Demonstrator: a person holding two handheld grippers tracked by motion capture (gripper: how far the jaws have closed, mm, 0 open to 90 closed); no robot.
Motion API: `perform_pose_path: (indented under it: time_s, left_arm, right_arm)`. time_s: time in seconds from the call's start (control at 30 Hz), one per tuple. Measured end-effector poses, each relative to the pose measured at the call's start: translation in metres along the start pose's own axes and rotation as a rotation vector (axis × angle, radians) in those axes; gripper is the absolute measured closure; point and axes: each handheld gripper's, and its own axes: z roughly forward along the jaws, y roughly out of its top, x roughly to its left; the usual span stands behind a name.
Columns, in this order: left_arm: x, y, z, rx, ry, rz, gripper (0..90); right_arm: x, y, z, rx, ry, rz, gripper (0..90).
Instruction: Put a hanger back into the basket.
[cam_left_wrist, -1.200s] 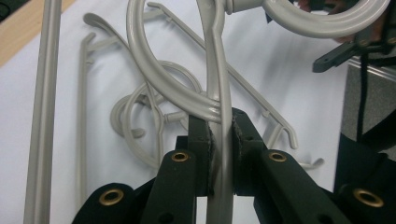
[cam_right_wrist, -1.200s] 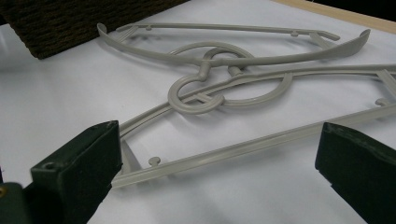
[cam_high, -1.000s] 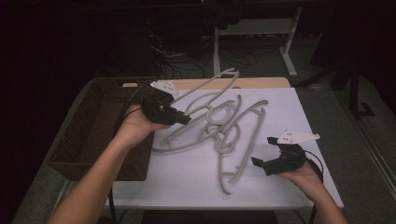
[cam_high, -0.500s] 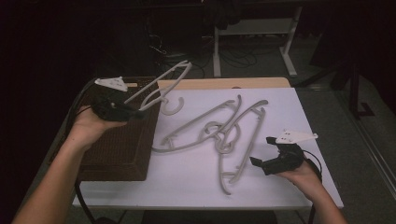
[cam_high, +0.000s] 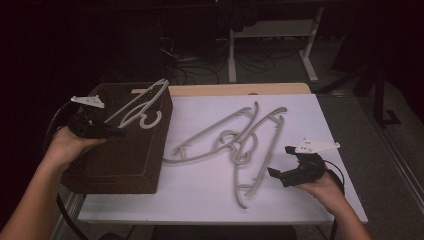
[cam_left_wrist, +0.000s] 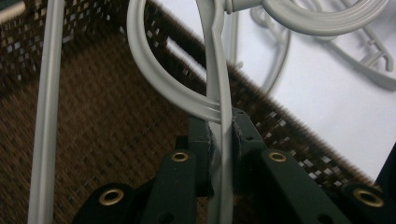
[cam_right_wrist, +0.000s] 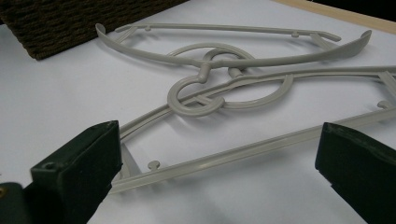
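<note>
Two hangers (cam_high: 240, 145) lie tangled on the table (cam_high: 200, 195), right of the basket (cam_high: 115, 165). My left gripper (cam_high: 117, 132) pinches a third hanger (cam_high: 137, 105) over the basket, apparently for dropping in. My right gripper (cam_high: 284, 172) waits spread near the pair, ready for the next pick.

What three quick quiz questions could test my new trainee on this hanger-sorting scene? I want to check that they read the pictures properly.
1. True or false: the left tongs are shut on a grey hanger held over the woven basket.
2. How many hangers lie on the white table? A) one B) two C) four
3. Fill in: the jaws of the right tongs stand ____.

Key: 1 true; 2 B, their hooks tangled together; 3 open, with nothing between them, near the closer hanger.
</note>
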Motion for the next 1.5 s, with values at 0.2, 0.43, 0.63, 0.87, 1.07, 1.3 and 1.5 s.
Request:
perform_pose_path:
  time_s: [0.2,0.43,0.63,0.87,1.07,1.3,1.5]
  left_arm:
    - [0.016,-0.012,0.012,0.017,0.014,-0.022,81.1]
    - [0.031,-0.030,0.029,0.011,-0.023,-0.047,80.9]
    - [0.034,-0.035,0.027,-0.026,-0.044,-0.048,81.0]
    - [0.033,-0.036,0.024,-0.041,-0.019,-0.038,81.2]
    - [0.039,-0.040,0.030,-0.011,-0.007,-0.067,81.2]
    - [0.046,-0.049,0.049,0.041,0.028,-0.098,79.3]
    - [0.049,-0.049,0.041,-0.007,0.040,-0.125,32.5]
  right_arm:
    - [0.000,0.000,0.001,0.001,0.000,0.000,0.1]
    - [-0.001,-0.001,0.000,0.002,-0.001,0.001,0.1]
    - [-0.001,-0.001,0.002,0.007,-0.001,-0.003,0.1]
    - [-0.001,-0.001,0.003,0.013,-0.001,-0.003,0.1]
    - [-0.001,-0.001,0.003,0.015,0.000,-0.003,0.1]
    - [-0.001,-0.001,0.003,0.012,0.000,-0.003,0.1]
    - [-0.001,-0.001,0.002,0.011,0.001,-0.001,0.1]
